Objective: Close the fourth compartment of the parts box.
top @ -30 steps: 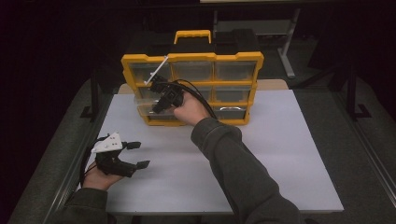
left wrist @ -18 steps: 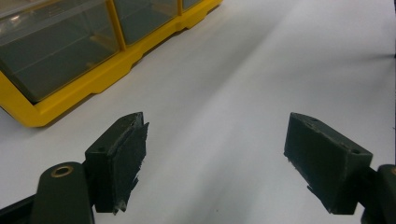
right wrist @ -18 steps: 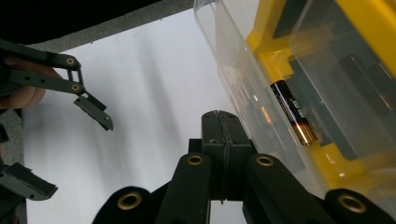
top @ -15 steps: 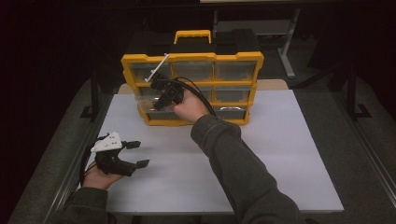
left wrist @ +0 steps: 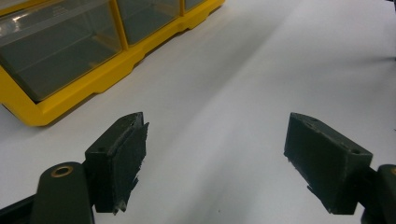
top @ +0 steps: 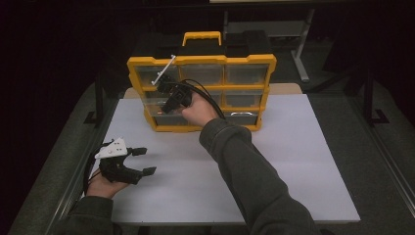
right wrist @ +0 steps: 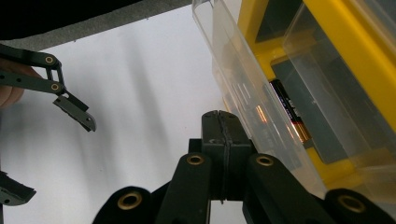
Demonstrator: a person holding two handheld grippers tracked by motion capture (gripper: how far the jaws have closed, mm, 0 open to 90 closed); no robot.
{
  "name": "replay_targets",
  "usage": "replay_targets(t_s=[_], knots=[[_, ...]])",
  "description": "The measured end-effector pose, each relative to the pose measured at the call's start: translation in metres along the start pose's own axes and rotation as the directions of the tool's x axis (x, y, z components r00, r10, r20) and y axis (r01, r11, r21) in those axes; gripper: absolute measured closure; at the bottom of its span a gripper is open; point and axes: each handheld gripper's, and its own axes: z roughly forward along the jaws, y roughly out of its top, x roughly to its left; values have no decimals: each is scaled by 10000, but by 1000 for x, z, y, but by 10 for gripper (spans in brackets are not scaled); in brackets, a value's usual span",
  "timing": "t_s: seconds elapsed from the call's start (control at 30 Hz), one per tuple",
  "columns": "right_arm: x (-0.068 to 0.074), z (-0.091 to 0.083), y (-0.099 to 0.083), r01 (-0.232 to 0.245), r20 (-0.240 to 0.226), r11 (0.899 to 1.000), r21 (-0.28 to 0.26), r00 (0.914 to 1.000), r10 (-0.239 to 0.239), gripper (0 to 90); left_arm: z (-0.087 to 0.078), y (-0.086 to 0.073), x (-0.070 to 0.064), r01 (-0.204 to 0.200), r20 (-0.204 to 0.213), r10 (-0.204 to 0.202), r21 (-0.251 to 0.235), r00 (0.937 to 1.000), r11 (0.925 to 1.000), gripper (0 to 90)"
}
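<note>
The white bench [top: 303, 161] carries a yellow organizer [top: 201, 93] with clear drawers standing at its far side. The right claw [top: 169, 100], jaws pressed together with nothing between them, rests against the front of a clear drawer [right wrist: 243, 93] at the organizer's left column; a battery [right wrist: 290, 117] lies inside. The step looks like pushing that drawer closed or nudging it, so next calls for steady straight pressure. The left claw [left wrist: 215, 158] hangs spread apart, idle, near the bench's front left.

A white table [top: 303, 161] is filling the frame's centre, dark grey floor [top: 386, 112] lying around it, darkness swallowing the top.
</note>
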Motion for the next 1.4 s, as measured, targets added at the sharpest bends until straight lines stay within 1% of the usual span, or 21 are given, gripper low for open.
replay_targets(t_s=[0.33, 0.4, 0.67, 0.77, 0.83, 0.93, 1.0, 1.07, 1.17, 1.23, 1.3, 1.4], knots=[[2, -1, 0, 88, 155, 10000, 32, 9998, -89, 890, -2, -1, -1, -47, -47, 47, -1, 10000, 10000, 204], [3, -3, 0, 168, 232, 9999, 8, 9996, -168, 890, -3, -1, -1, -47, -51, 47, 33, 10000, 10000, 204], [4, -3, 0, 197, 374, 9998, 25, 9991, -197, 890, -4, -1, -2, -75, -60, 75, 8, 10000, 10000, 204], [3, -3, 1, 129, 438, 9999, 19, 9990, -130, 891, -4, -1, -2, -55, -64, 55, 18, 10000, 10000, 204], [3, -3, 1, 53, 537, 10000, 37, 9985, -55, 891, -3, -1, -2, -109, -54, 109, 24, 9999, 9999, 204], [3, -3, 2, 72, 777, 10000, 51, 9969, -76, 892, -3, -1, -3, -84, -42, 84, 35, 10000, 10000, 204], [1, -3, 2, 15, 772, 10000, 14, 9970, -16, 892, -4, -1, -3, -93, -44, 93, 28, 9999, 10000, 204], [0, -4, 1, -20, 923, 10000, 12, 9957, 18, 891, -4, -1, -2, -115, -50, 115, 22, 9999, 9999, 204], [-3, -6, 0, -162, 907, 9999, -8, 9957, 162, 891, -4, -1, -3, -79, -55, 79, 20, 10000, 10000, 204], [-3, -7, -1, -153, 954, 9999, -13, 9953, 153, 891, -3, -1, -3, -71, -51, 72, 23, 10000, 10000, 204], [-4, -8, -1, -120, 1035, 9999, -51, 9946, 124, 891, -3, -1, -3, -108, -58, 108, 35, 9999, 9999, 204], [-6, -10, -1, -250, 1058, 9996, -133, 9940, 263, 891, -3, 0, -3, -171, -50, 172, 91, 9998, 9998, 204]])
